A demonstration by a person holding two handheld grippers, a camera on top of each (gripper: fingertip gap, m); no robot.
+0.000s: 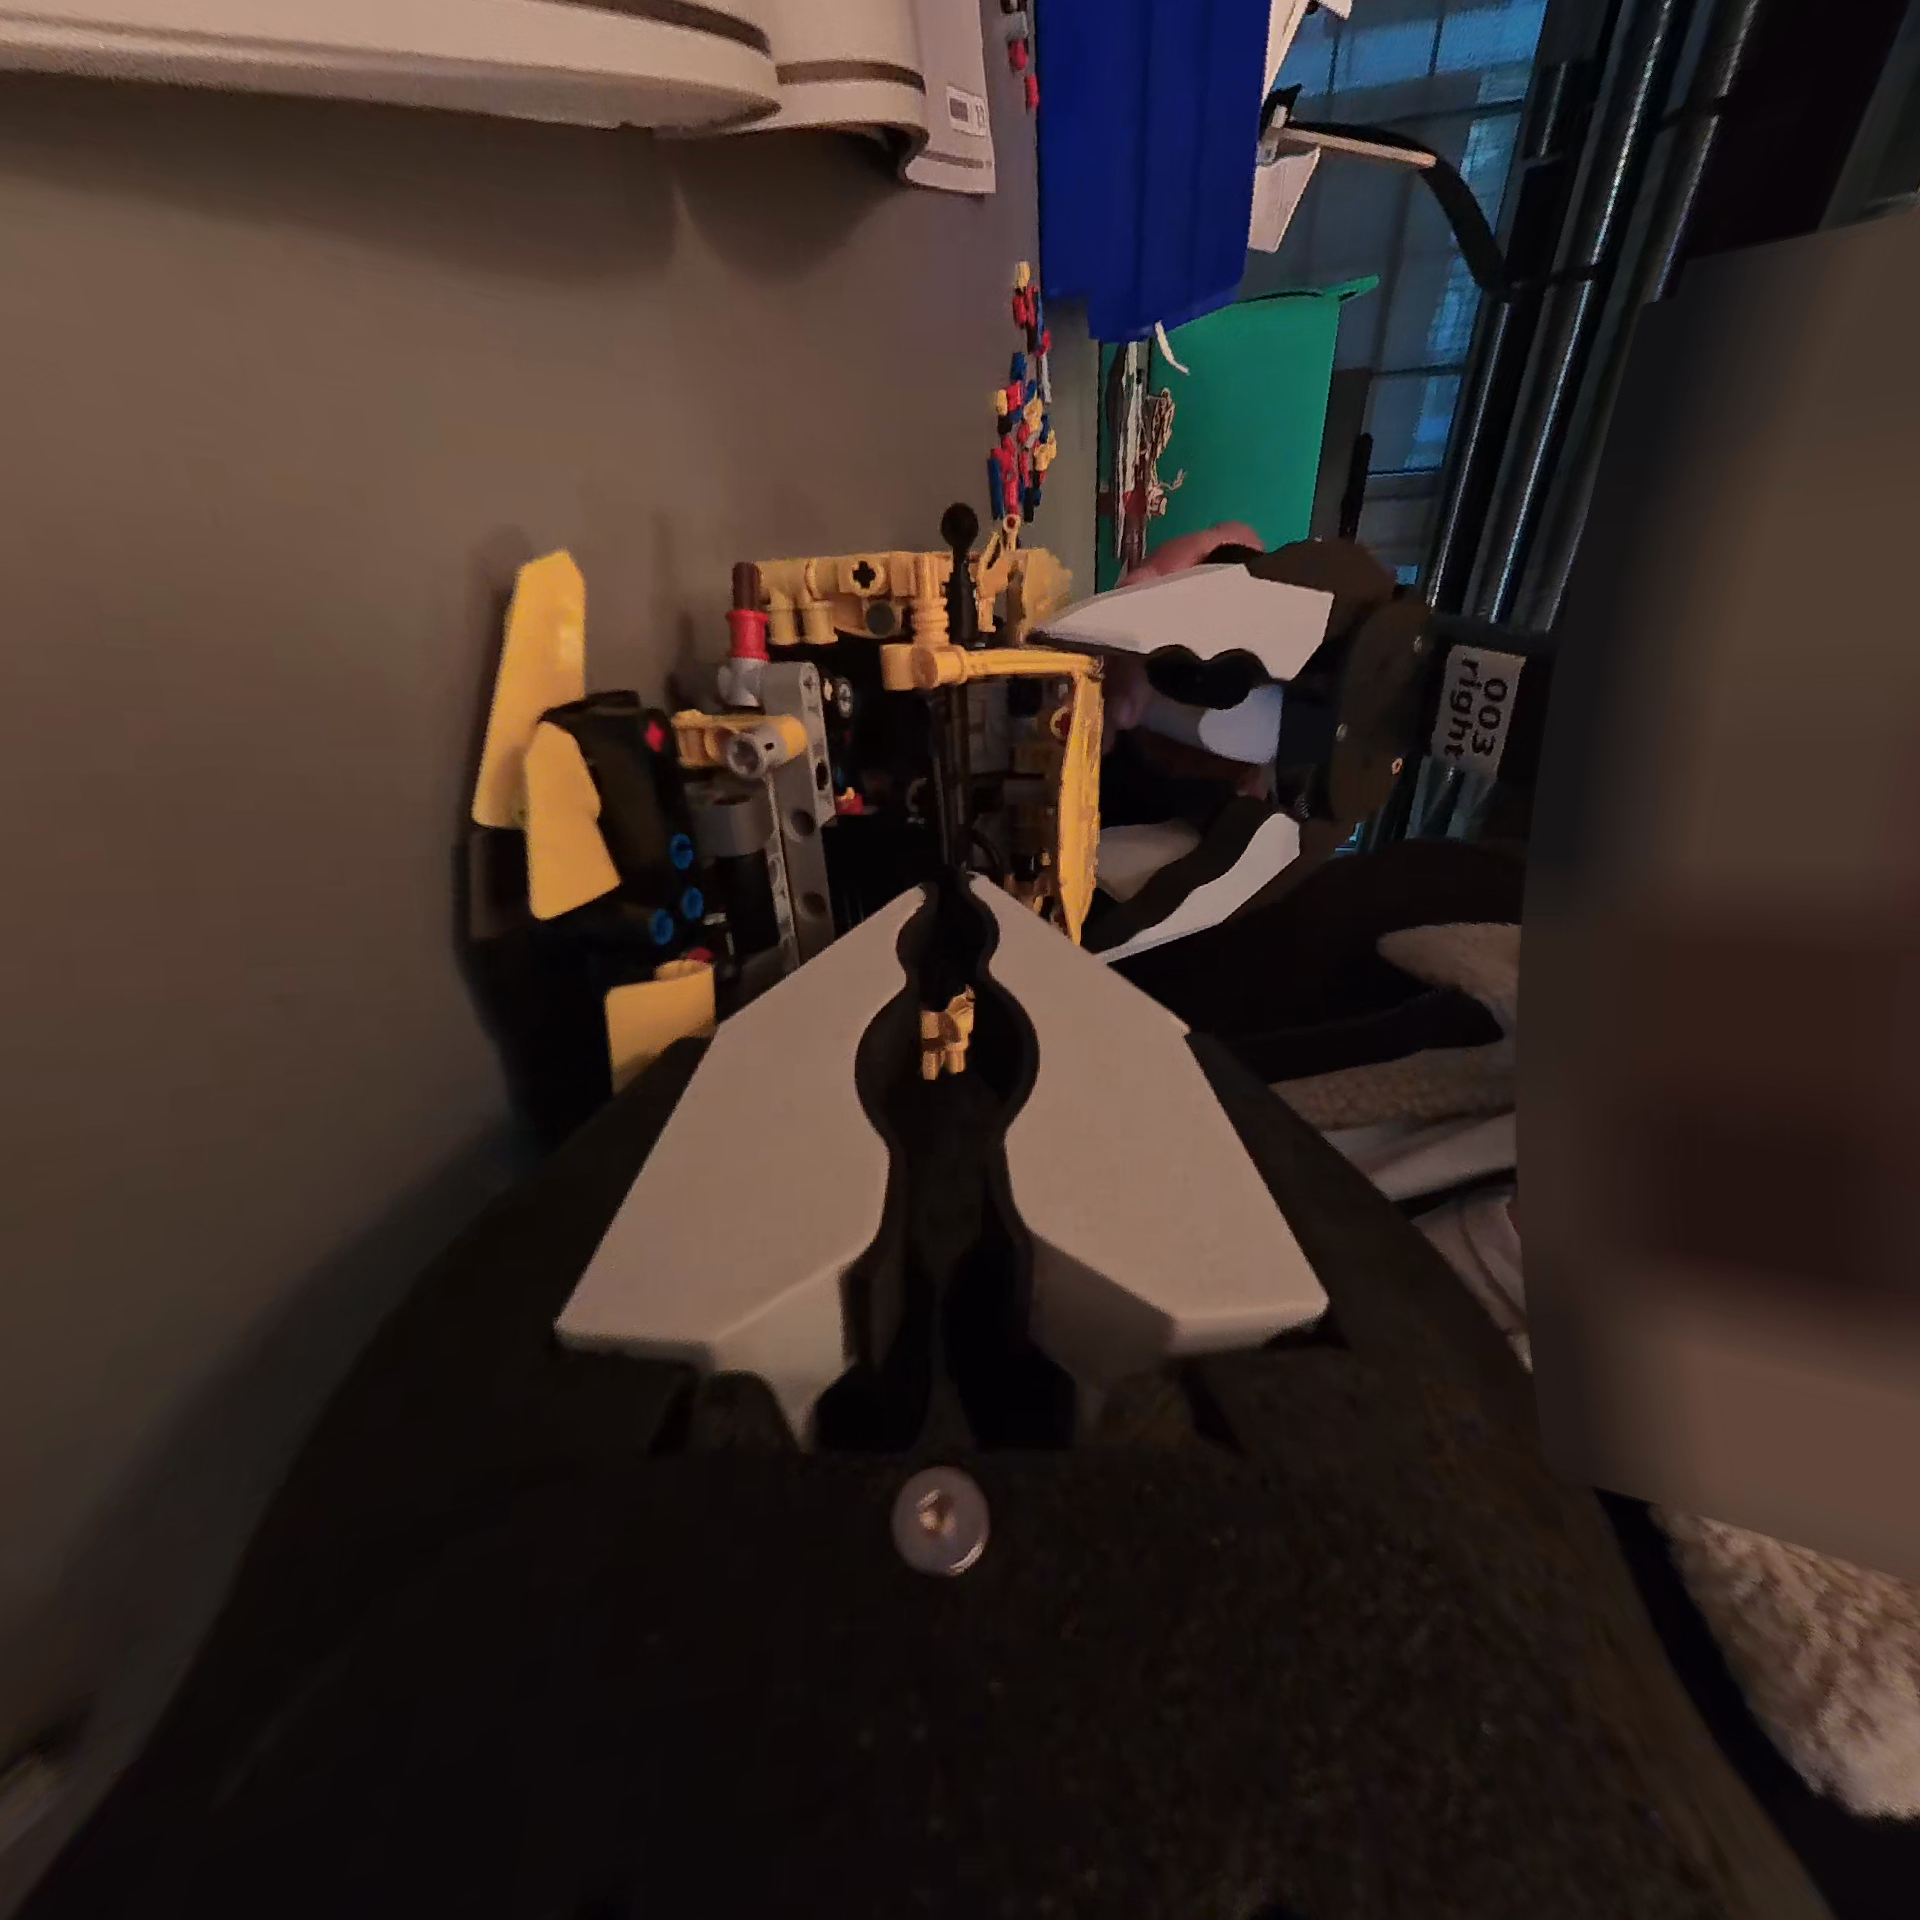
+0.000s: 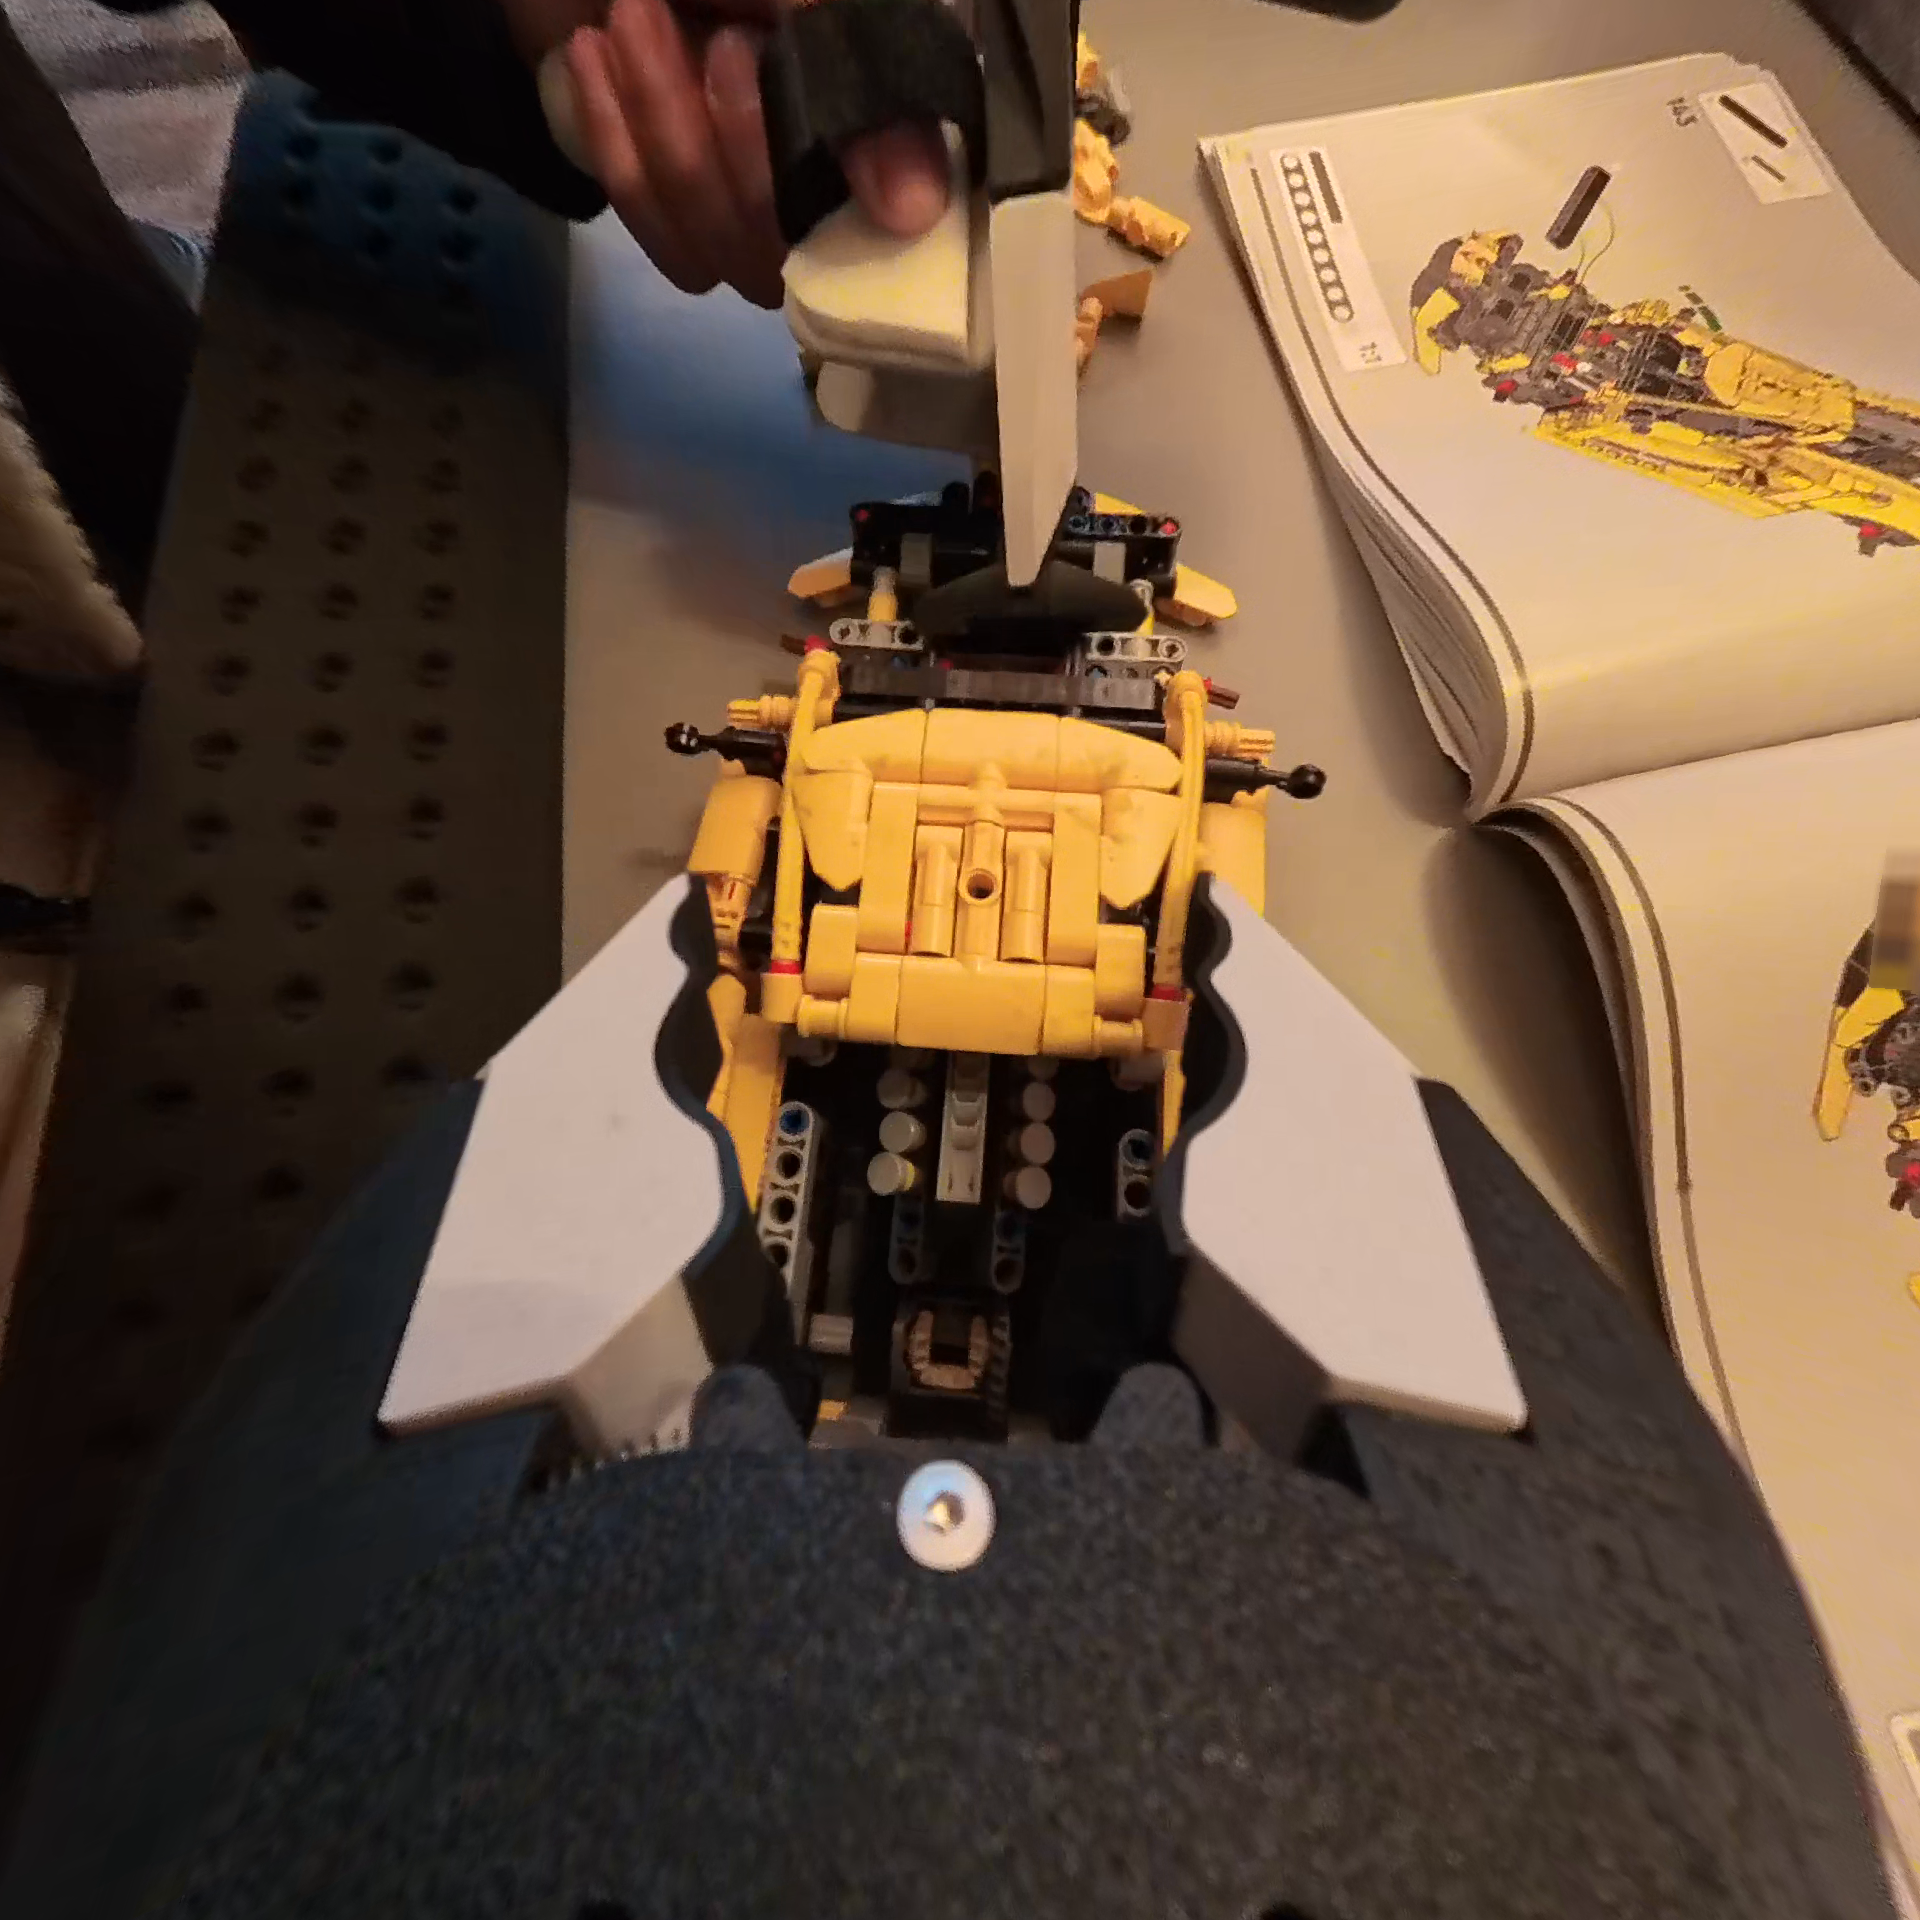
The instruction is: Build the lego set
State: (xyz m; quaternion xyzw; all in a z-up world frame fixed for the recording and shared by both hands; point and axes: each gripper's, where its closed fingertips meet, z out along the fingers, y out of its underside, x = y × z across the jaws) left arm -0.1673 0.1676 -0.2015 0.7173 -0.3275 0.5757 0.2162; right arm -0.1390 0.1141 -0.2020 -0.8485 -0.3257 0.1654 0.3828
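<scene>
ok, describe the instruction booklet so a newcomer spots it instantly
Start at the yellow lego model clamped in the right gripper on the grey table. To its right lies the open instruction booklet: the only flat paper item, with pictures of the yellow build.

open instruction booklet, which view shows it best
The right wrist view: the open paper instruction booklet lies flat on the grey table to the right of the yellow lego model, pages facing the camera. The left wrist view shows only a pale edge along its top, possibly the booklet.
</scene>
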